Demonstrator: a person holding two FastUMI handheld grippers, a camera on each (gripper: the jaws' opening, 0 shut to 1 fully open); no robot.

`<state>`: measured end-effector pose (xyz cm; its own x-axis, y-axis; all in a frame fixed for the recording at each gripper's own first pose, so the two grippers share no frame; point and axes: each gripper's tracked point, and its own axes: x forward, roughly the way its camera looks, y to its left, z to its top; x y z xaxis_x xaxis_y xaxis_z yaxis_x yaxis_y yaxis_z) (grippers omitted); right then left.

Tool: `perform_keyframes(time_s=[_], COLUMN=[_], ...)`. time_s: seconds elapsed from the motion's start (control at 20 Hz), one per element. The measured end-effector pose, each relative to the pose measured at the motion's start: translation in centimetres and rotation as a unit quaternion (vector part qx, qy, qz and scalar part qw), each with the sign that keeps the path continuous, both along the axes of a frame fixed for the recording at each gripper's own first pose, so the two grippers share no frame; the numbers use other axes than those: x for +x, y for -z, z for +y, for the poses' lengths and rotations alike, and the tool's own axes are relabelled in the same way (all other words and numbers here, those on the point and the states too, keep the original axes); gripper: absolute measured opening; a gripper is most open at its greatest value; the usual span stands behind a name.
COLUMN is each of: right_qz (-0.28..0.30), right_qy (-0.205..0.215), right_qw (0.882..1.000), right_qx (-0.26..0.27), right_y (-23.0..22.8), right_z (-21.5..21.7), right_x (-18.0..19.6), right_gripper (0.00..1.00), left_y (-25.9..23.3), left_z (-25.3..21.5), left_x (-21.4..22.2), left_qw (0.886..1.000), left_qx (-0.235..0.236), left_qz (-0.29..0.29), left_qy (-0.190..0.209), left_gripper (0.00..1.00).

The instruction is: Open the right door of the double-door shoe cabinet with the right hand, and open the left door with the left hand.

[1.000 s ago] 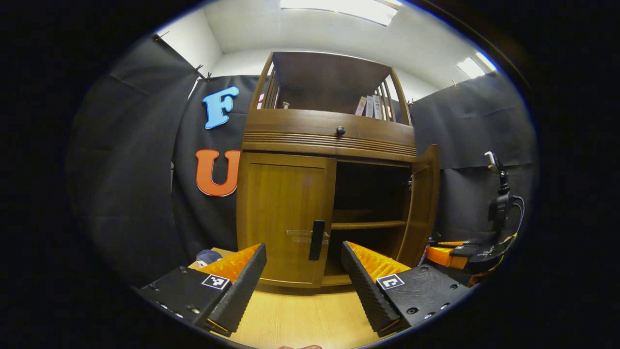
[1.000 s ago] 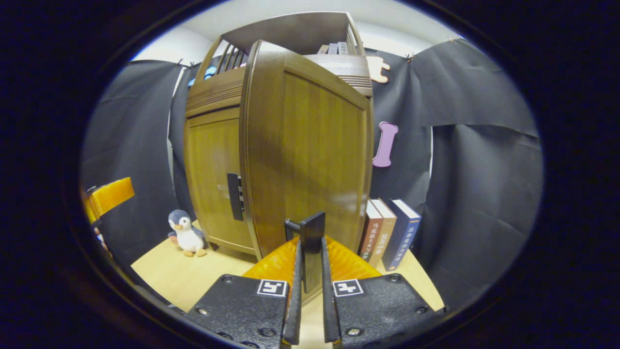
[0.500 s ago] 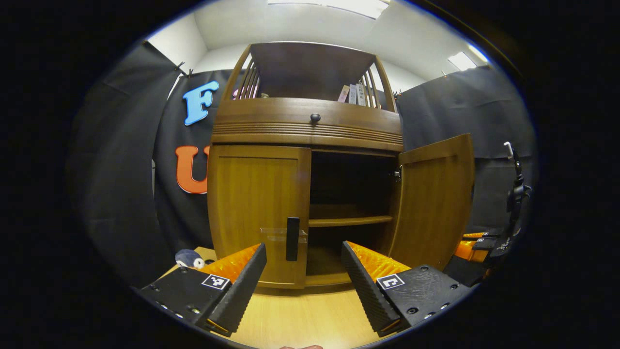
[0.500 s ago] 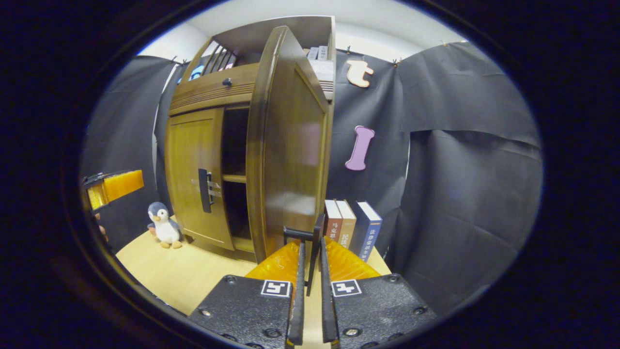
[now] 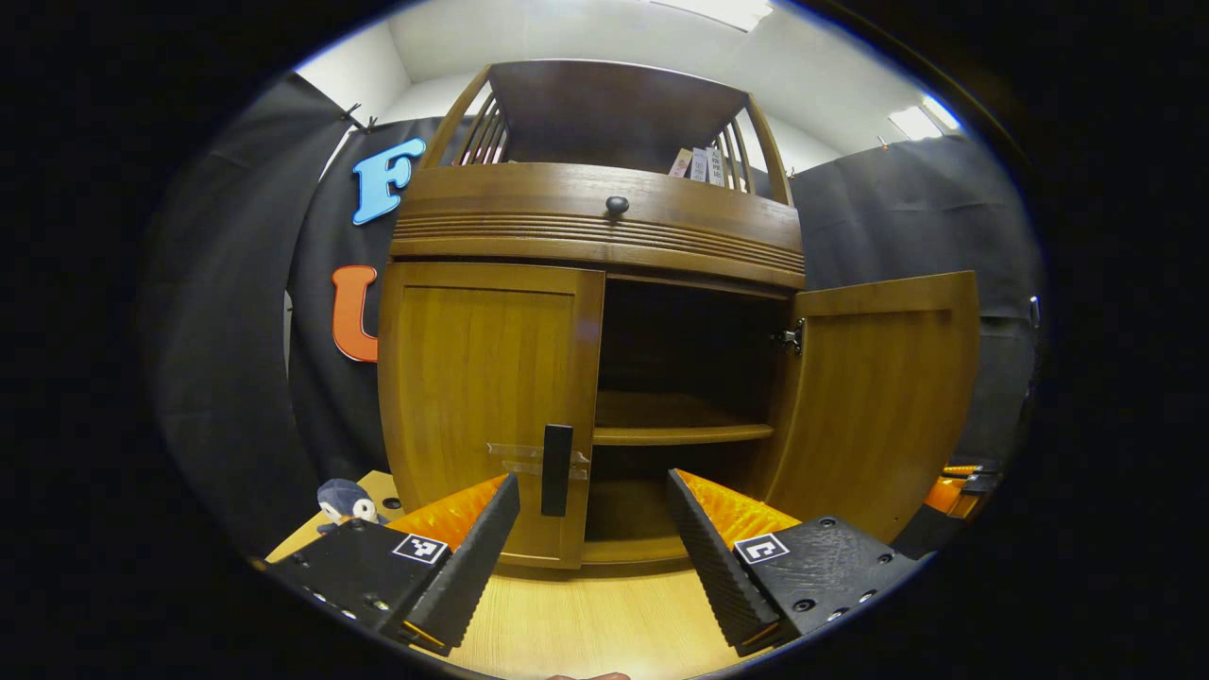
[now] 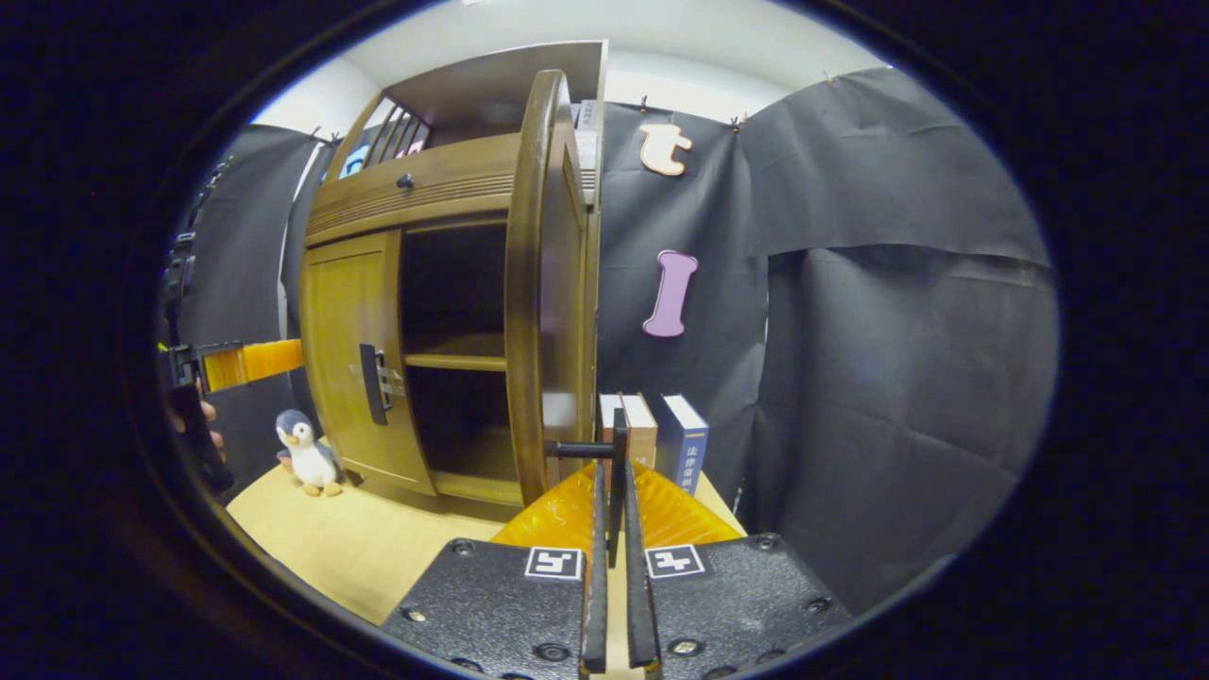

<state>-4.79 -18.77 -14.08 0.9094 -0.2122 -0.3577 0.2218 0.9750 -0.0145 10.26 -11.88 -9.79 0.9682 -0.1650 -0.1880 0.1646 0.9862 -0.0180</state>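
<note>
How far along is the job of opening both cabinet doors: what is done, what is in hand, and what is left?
Done: the right door stands swung wide, baring the shelf.
In hand: the right gripper is shut on the right door's handle. The left gripper, fingers apart, faces the left door's handle without touching it.
Left: the left door is closed and must be gripped and pulled open.

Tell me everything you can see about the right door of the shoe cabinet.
The right door is brown wood with a framed, grained panel. It stands swung wide open on a metal hinge, upright, baring the dark inside and its shelf. In the right gripper view it shows edge-on, and the right tool is shut on its dark bar handle. Its bottom sits just above the light tabletop.
</note>
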Motion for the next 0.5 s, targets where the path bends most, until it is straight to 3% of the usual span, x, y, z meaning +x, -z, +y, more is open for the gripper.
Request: perform_keyframes(time_s=[0.1, 0.15, 0.2, 0.25, 0.3, 0.5], right_qz=[-0.006, -0.005, -0.004, -0.003, -0.005, -0.011], right_qy=[0.008, 0.012, 0.013, 0.010, 0.008, 0.011], right_qw=[1.000, 1.000, 1.000, 1.000, 1.000, 1.000], right_qx=[0.007, 0.006, 0.008, 0.014, 0.018, -0.002], right_y=[-0.3, -0.2, 0.0, -0.1, -0.3, -0.9], right_z=[-0.7, -1.2, -1.5, -1.5, -1.4, -1.7], right_x=[-0.7, -1.1, -1.4, -1.6, -1.9, -3.0], right_gripper=[0.11, 0.00, 0.09, 0.00, 0.08, 0.08], left_y=[0.4, 0.6, 0.6, 0.6, 0.5, 0.7], left_z=[0.5, 0.5, 0.3, 0.0, 0.0, -0.2], left_x=[1.3, 1.9, 2.4, 2.8, 3.3, 5.0], left_qw=[1.000, 1.000, 1.000, 1.000, 1.000, 1.000], left_qx=[0.016, 0.019, 0.020, 0.020, 0.022, 0.021], left_qz=[0.003, 0.005, 0.005, 0.005, 0.004, 0.005], left_qy=[-0.007, -0.007, -0.006, -0.004, -0.004, -0.006], left_gripper=[0.94, 0.94, 0.94, 0.94, 0.94, 0.94])
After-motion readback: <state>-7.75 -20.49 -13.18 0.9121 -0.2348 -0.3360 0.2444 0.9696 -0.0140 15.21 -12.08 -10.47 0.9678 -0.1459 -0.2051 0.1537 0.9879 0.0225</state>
